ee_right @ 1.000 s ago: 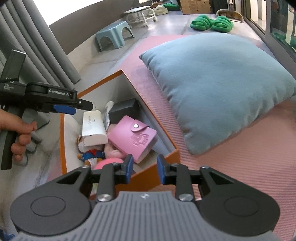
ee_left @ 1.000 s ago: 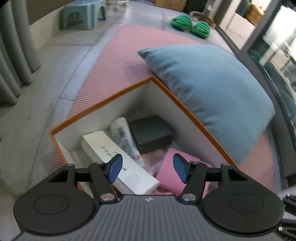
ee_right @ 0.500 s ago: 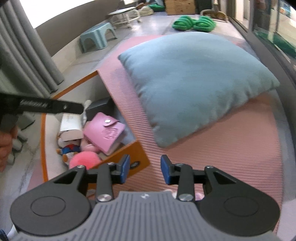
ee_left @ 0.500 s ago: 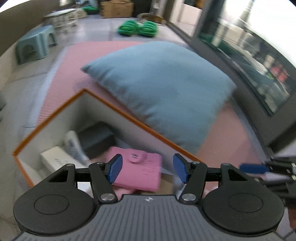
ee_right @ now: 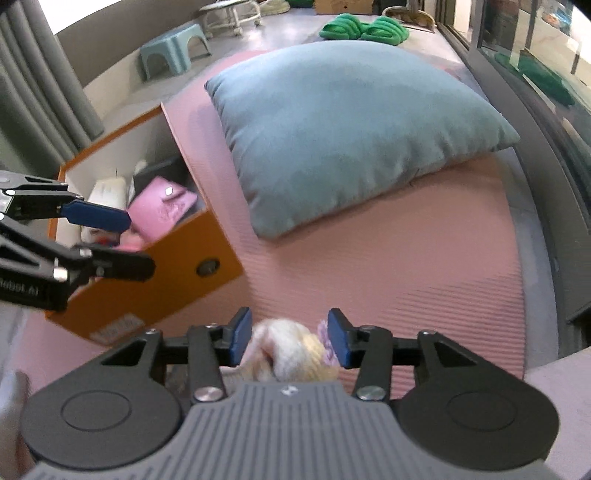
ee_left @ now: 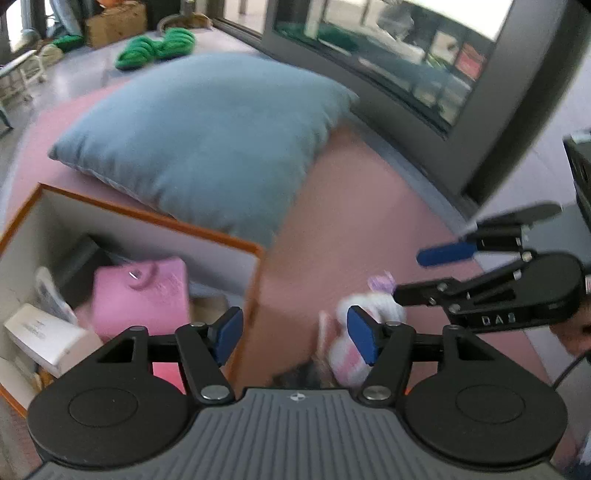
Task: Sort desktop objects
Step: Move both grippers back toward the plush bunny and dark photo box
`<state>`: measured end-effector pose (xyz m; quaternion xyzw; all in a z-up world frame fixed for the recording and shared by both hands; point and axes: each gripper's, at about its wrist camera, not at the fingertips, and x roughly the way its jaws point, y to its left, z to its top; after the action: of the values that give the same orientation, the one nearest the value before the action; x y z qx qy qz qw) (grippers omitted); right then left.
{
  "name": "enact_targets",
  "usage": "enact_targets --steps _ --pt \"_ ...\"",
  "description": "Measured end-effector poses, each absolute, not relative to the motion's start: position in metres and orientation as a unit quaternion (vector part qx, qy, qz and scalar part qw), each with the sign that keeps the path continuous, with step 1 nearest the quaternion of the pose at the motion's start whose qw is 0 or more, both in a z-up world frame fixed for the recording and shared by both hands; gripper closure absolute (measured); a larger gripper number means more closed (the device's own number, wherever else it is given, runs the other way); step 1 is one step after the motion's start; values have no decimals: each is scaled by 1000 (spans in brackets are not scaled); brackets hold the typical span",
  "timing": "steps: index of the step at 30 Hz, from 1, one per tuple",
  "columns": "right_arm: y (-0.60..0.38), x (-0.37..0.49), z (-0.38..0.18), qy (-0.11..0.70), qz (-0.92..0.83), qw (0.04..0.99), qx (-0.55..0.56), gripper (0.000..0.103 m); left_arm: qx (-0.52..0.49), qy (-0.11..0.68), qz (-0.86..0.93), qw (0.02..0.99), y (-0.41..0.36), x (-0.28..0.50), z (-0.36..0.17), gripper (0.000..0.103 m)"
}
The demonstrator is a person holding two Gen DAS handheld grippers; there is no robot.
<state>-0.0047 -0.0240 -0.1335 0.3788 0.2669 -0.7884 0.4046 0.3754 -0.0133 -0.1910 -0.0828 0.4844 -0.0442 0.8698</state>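
An orange box [ee_right: 159, 273] [ee_left: 255, 280] stands on the pink mat and holds a pink wallet [ee_left: 142, 291] [ee_right: 162, 208], a white carton [ee_left: 40, 332], a dark case and other items. A white and pink plush toy [ee_right: 291, 354] [ee_left: 354, 332] lies on the mat right of the box. My right gripper [ee_right: 290, 338] is open, its fingers on either side of the toy. My left gripper [ee_left: 295, 334] is open and empty over the box's right wall; it also shows in the right wrist view [ee_right: 107, 240]. The right gripper shows in the left wrist view [ee_left: 432, 273].
A large blue pillow [ee_right: 347, 122] [ee_left: 207, 136] lies on the pink mat [ee_right: 424, 258] behind the box. Green slippers [ee_right: 364, 27] and a blue stool [ee_right: 170, 53] stand on the floor beyond. A dark window frame [ee_left: 461, 122] runs along the right.
Both grippers have swung right, away from the box interior. The right gripper has opened wider and come down around the plush toy, which was out of view before.
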Motion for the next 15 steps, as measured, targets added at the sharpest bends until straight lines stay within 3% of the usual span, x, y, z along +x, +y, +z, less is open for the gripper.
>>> enact_targets --steps 12,15 --pt "10 24 -180 278 -749 411 439 47 -71 554 -57 827 -32 359 -237 26" --pt "12 34 -195 291 -735 415 452 47 -54 550 -56 832 -39 356 -240 18"
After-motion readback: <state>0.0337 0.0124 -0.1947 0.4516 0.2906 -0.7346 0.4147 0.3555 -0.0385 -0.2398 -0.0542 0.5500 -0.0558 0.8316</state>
